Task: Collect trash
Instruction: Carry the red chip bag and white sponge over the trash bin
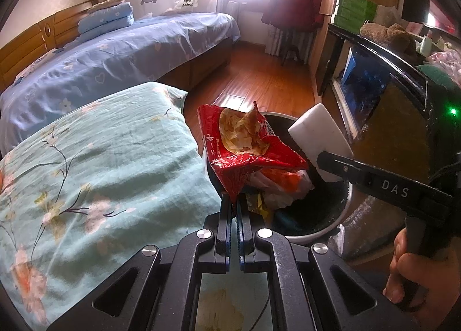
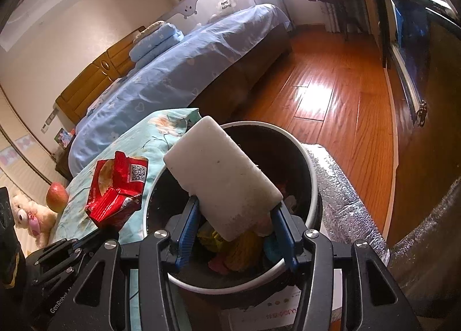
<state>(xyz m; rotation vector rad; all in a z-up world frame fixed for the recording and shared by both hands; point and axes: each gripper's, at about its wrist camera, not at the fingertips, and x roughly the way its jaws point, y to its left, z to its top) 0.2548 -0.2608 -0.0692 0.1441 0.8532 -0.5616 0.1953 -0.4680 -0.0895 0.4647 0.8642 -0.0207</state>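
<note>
My left gripper is shut on a corner of a red snack bag and holds it over the near left rim of a round black trash bin that has several wrappers inside. My right gripper is shut on a white foam block and holds it tilted above the same bin. The block also shows in the left wrist view, right of the bag. The red bag also shows in the right wrist view, left of the bin.
A teal floral quilt lies left of the bin. A blue bed stands behind it. A dark cabinet stands on the right, with silver foil beside the bin. An apple and a plush toy lie far left.
</note>
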